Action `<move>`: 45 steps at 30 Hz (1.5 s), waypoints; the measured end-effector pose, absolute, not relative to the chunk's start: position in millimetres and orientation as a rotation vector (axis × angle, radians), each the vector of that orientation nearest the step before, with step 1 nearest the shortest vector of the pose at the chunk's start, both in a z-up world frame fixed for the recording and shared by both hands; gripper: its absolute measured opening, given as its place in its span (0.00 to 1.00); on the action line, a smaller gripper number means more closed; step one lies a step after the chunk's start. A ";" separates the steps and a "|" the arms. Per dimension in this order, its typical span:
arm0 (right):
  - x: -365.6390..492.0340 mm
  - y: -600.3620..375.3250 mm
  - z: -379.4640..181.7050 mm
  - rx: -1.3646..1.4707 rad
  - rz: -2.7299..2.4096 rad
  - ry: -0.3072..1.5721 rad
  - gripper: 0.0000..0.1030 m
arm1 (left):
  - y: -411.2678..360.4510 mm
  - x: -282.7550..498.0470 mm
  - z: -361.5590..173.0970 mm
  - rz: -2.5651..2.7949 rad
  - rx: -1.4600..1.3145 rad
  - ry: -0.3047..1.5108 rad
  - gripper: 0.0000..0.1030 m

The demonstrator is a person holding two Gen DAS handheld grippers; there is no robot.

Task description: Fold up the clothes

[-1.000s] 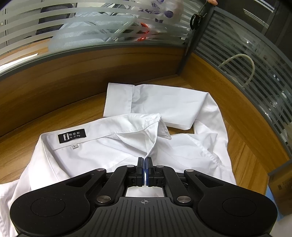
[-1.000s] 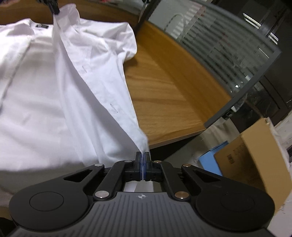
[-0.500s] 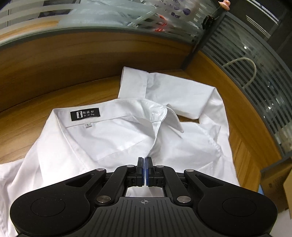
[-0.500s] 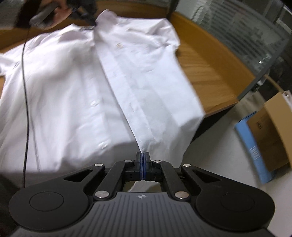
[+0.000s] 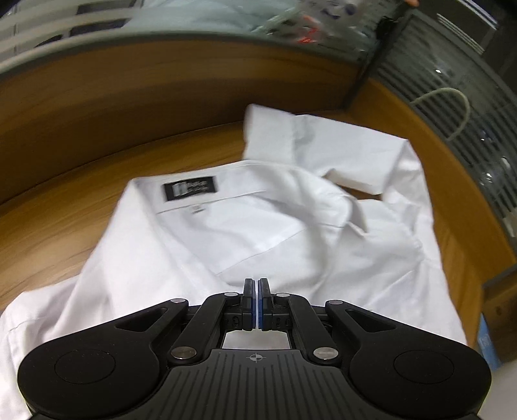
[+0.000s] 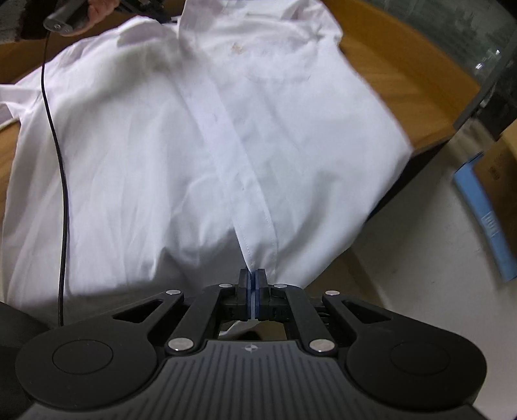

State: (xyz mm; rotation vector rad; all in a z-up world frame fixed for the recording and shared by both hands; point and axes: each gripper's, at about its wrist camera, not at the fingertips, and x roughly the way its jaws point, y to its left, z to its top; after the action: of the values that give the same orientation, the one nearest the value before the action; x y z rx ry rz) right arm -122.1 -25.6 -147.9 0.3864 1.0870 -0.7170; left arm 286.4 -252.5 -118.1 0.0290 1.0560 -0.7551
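A white shirt (image 5: pixel 258 226) lies collar-up on the wooden table (image 5: pixel 64 210), its black neck label (image 5: pixel 190 188) showing and one sleeve (image 5: pixel 323 145) folded across the far side. My left gripper (image 5: pixel 257 286) is shut on the shirt's front edge just below the collar. In the right wrist view the shirt (image 6: pixel 161 145) spreads over the table with its button placket (image 6: pixel 239 161) running straight down to my right gripper (image 6: pixel 253 274), which is shut on the placket's bottom end. The hem hangs past the table's front edge.
A wooden wall with a glass partition (image 5: pixel 452 97) curves around the table's far and right sides. A hand (image 6: pixel 97 9) holds the other gripper at the top left, with a black cable (image 6: pixel 61 161) trailing over the shirt. A cardboard box (image 6: pixel 504 161) and a blue folder (image 6: pixel 484 219) sit on the floor at right.
The raised front panel has been brought over and laid across the shirt body. The placket now lies stretched between both grippers. The collar sits lower and flatter.
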 end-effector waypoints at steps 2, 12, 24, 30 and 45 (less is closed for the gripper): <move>-121.7 -26.2 -155.5 0.407 -0.709 1.093 0.05 | -246.6 286.3 -115.9 -0.747 0.030 1.046 0.03; -154.1 -65.4 -100.6 0.346 -0.728 0.947 0.41 | -207.3 255.7 -82.8 -0.744 0.079 0.951 0.15; -163.9 -246.0 -87.1 0.331 -0.590 0.852 0.62 | -119.5 176.1 -71.8 -0.462 0.074 0.887 0.29; -142.3 -330.5 -96.8 0.361 -0.490 0.845 0.63 | -74.3 133.6 -78.3 -0.210 -0.082 0.934 0.30; -47.1 -428.3 -113.9 0.405 -0.334 0.932 0.65 | -1.3 75.6 -92.9 0.171 -0.473 0.905 0.43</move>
State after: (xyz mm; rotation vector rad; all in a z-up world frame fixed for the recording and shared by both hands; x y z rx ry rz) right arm -47.1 -428.3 -113.9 0.4047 0.9315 -0.3337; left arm 75.6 -1.3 -92.9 -0.4725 0.9053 0.1708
